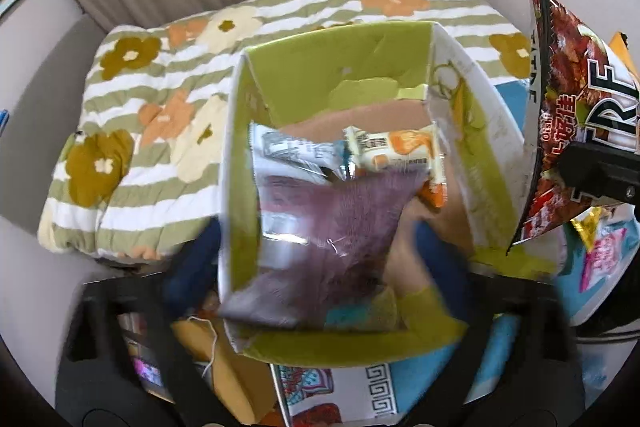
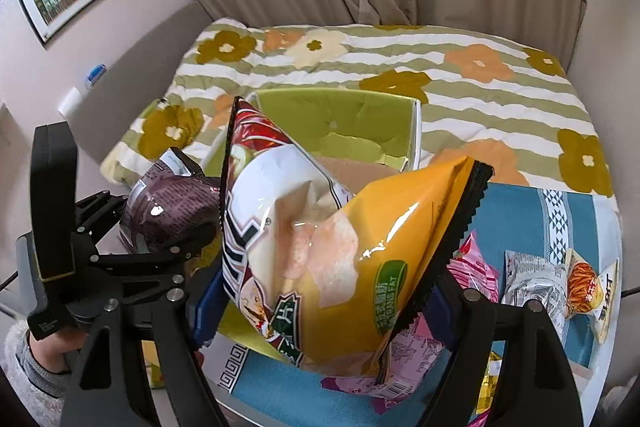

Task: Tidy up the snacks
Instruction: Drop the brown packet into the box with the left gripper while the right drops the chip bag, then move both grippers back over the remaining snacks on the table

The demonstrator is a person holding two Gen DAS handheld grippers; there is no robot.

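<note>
An open box with a green lining (image 1: 336,39) stands on the table. My left gripper (image 1: 316,259) hangs over it, jaws wide open. A purple snack bag (image 1: 332,227) lies loose between the pads, blurred, inside the box. It rests on an orange-and-white pack (image 1: 396,147) and a grey pack (image 1: 288,147). My right gripper (image 2: 324,303) is shut on two chip bags held together beside the box (image 2: 336,99): a yellow chip bag (image 2: 400,227) and a red-and-white chip bag (image 2: 264,195). The red-and-white bag (image 1: 580,115) also shows at the right of the left wrist view.
A striped floral quilt (image 2: 460,67) lies behind the box. Loose packs sit on the blue patterned cloth (image 2: 520,219) at the right: a pink pack (image 2: 476,271), a grey pack (image 2: 532,279) and an orange stick snack (image 2: 588,287). A hand in a fuzzy sleeve (image 2: 36,359) holds the left gripper.
</note>
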